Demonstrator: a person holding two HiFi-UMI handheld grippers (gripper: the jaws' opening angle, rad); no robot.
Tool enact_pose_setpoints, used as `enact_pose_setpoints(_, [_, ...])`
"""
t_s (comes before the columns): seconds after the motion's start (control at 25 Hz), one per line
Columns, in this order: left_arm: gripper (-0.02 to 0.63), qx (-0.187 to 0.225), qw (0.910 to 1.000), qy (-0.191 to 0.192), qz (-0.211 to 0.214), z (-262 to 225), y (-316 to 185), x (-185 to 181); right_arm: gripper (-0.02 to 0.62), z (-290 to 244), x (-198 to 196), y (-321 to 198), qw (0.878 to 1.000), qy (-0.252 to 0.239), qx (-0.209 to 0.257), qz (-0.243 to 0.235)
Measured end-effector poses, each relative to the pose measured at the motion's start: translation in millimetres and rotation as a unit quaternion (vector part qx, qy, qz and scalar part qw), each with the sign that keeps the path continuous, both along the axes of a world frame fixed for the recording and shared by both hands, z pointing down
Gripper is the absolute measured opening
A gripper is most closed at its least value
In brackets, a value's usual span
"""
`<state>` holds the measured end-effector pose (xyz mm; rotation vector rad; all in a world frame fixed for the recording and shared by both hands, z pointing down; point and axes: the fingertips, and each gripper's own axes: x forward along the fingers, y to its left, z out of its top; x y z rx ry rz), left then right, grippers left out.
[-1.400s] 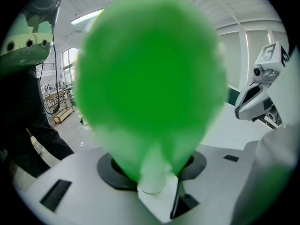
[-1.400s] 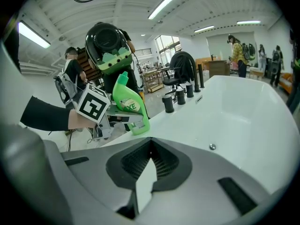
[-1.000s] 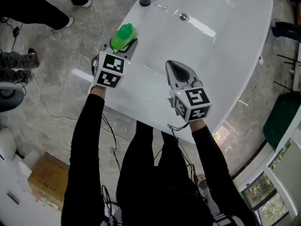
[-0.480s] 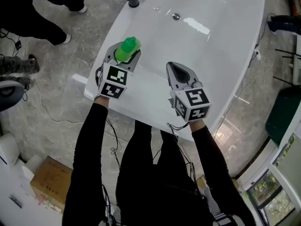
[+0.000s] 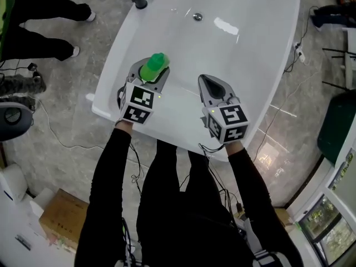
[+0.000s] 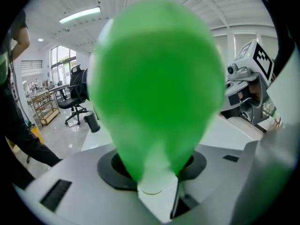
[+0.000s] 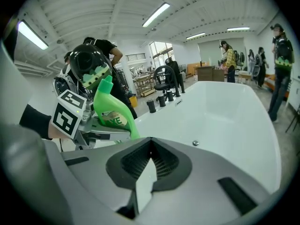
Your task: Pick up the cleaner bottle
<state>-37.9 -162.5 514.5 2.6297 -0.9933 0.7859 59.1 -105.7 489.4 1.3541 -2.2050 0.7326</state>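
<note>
Grey marble floor (image 5: 67,138). White bathtub (image 5: 275,54) in the middle. Cardboard box (image 5: 60,224) on the floor. White ceiling (image 7: 108,18), strip lights (image 7: 157,14) on. Office chair (image 7: 163,81) by the windows (image 7: 157,50).

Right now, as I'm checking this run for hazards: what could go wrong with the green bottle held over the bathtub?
The left gripper holds the bottle low, its top leaning above the jaws, so it might tip or slip into the bathtub. The bottle fills the left gripper view, so that camera may not show where it goes. The right gripper, shut and empty, hangs beside it and might bump the bottle.
</note>
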Motion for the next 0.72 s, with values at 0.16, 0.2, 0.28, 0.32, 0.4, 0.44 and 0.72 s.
enact_pose_setpoints(0.16, [0.192, 0.0, 1.0, 0.0, 0.007, -5.7, 14.3, 18.3, 0.002, -4.5, 18.3, 11.4, 1.0, 0.002, 0.003, 0.008])
enact_pose_setpoints(0.2, [0.192, 0.0, 1.0, 0.001, 0.01, -6.6, 18.3, 22.9, 0.002, -5.2, 22.7, 14.7, 1.0, 0.003, 0.004, 0.01])
enact_pose_setpoints(0.28, [0.192, 0.002, 0.9999, 0.002, 0.015, -9.2, 26.9, 33.0, 0.002, -7.1, 31.2, 22.2, 1.0, 0.002, 0.007, 0.013])
enact_pose_setpoints(0.32, [0.192, 0.003, 0.9998, 0.001, 0.017, -10.9, 31.0, 38.0, 0.002, -8.2, 35.4, 26.1, 1.0, 0.001, 0.008, 0.014])
enact_pose_setpoints(0.4, [0.192, 0.003, 0.9998, -0.001, 0.022, -13.4, 38.5, 46.2, 0.001, -10.4, 43.0, 32.8, 1.0, -0.001, 0.011, 0.015])
enact_pose_setpoints(0.44, [0.193, 0.003, 0.9997, -0.002, 0.023, -14.2, 41.7, 49.4, 0.0, -11.3, 46.3, 35.7, 1.0, -0.002, 0.012, 0.016])
enact_pose_setpoints(0.72, [0.192, 0.009, 0.9995, -0.002, 0.029, -21.4, 61.0, 71.8, 0.002, -16.0, 66.4, 55.6, 1.0, -0.003, 0.022, 0.02])
